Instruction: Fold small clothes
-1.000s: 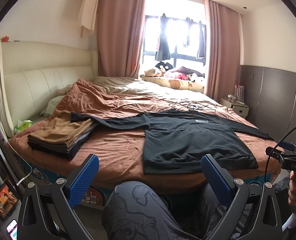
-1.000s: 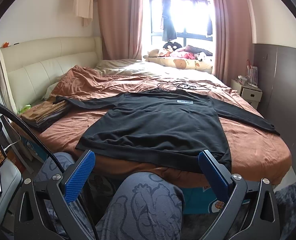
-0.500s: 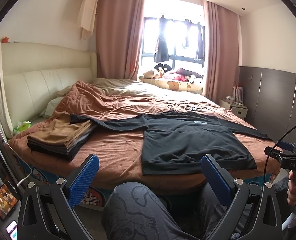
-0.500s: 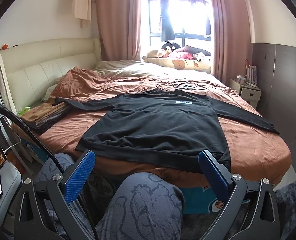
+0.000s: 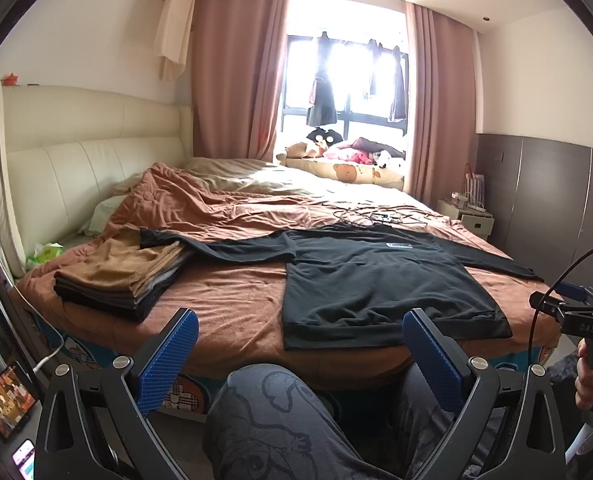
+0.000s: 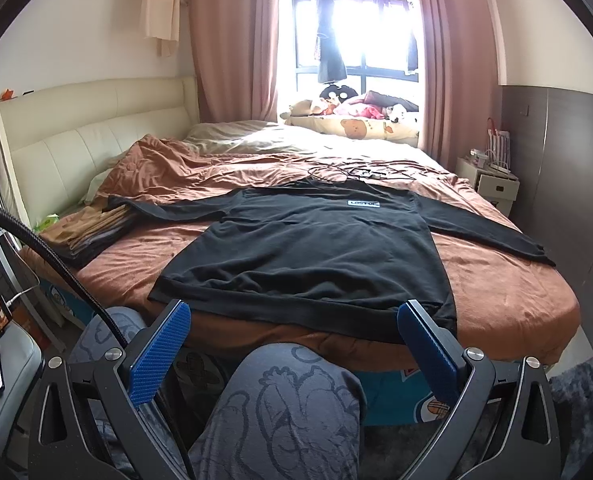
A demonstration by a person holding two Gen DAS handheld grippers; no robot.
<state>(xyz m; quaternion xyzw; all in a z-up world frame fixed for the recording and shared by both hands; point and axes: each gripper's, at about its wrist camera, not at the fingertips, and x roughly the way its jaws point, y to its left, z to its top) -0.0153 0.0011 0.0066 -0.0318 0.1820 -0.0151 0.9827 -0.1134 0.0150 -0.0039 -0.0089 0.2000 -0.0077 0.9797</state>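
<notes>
Ahead of both tongs the near bed edge lies open beyond the person's knee. Forward-left of the left tongs a stack of folded clothes blocks; between it and the black shirt is bare blanket.

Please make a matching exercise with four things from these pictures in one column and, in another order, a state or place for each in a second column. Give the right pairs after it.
Things:
1. black shirt
2. stack of clothes
3. left gripper
4. cable

States or places:
A. folded, near the headboard
B. open, holding nothing
C. spread flat, sleeves out
D. loose on the blanket beyond the shirt collar

Pairs: 1-C, 2-A, 3-B, 4-D
</notes>
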